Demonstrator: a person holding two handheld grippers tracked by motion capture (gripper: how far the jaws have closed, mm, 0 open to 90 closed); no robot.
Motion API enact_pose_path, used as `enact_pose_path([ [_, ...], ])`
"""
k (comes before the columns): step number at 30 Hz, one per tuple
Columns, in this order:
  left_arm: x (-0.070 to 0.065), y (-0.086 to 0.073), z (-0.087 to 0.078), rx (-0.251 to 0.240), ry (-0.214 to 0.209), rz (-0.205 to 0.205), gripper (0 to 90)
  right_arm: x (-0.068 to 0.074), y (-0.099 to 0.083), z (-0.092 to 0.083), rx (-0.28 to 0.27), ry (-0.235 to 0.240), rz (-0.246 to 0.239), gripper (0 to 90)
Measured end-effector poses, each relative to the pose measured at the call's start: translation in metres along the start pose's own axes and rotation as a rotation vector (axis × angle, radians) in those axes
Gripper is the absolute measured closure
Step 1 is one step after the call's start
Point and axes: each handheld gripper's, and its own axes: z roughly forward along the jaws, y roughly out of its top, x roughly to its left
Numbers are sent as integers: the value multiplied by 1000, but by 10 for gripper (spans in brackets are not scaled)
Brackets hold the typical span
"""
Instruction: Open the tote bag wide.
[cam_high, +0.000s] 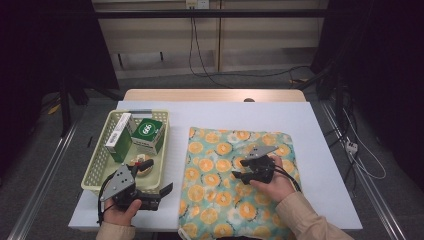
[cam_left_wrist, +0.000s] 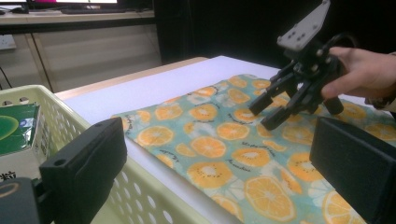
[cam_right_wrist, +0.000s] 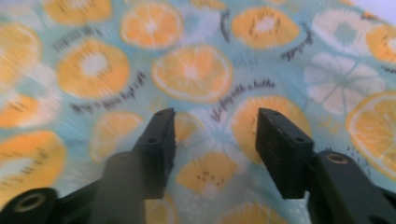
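A folded cloth (cam_high: 220, 195) printed with orange slices on pale blue lies flat on the right half of the white table. My right gripper (cam_high: 239, 169) hovers low over its middle, pointing left, held by a hand. Its jaws stand open with nothing but cloth (cam_right_wrist: 196, 70) below them (cam_right_wrist: 215, 140). My left gripper (cam_high: 157, 176) sits at the near right corner of a pale yellow basket (cam_high: 97, 165), open wide. In the left gripper view its jaws (cam_left_wrist: 219, 168) straddle the basket's wall (cam_left_wrist: 140, 196) without touching it, and the right gripper (cam_left_wrist: 264, 116) is seen beyond.
The basket holds a green box (cam_high: 147, 134), a white and green box (cam_high: 118, 137) and a small round item (cam_high: 140, 162). The white table top (cam_high: 320, 125) has bare room behind and right of the cloth. Cables run on the floor beyond the table.
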Motion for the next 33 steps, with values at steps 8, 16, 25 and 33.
enact_pose_path([
  [8,-1,0,-1,0,-3,1,34,0,-5,5,-55,48,26,900],
  [16,-2,0,0,-2,-3,2,34,0,1,3,-63,-25,-12,900],
  [25,-4,1,0,14,-4,11,34,-25,14,-6,-127,-21,46,900],
  [33,-5,0,0,13,-12,8,34,-14,-4,-23,-70,51,59,636],
])
